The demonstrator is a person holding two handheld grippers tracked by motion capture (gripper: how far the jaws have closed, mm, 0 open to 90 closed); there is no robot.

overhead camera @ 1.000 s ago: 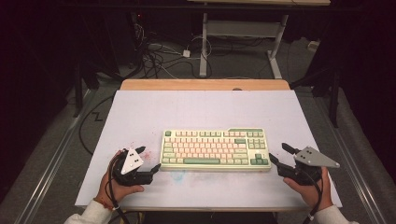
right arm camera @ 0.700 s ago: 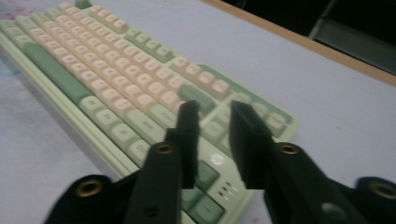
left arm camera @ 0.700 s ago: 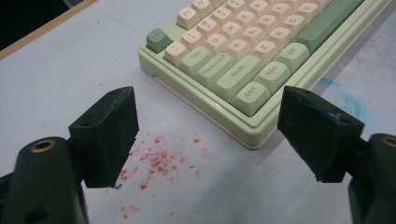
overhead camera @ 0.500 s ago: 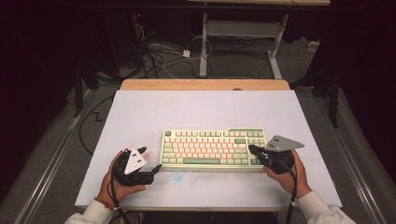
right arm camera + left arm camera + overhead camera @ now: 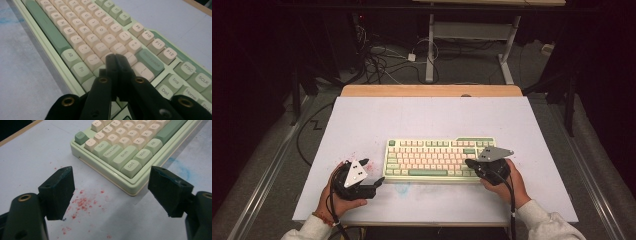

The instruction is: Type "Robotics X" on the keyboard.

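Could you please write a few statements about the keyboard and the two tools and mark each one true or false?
1. The right tool has its jaws shut together over the keyboard. True.
2. The left tool grips the keyboard's corner. False: its jaws stand wide open, short of the corner and apart from it.
3. Red specks lie on the table beside the keyboard. True.
4. The right tool holds a loose keycap. False: nothing is between its jaws.
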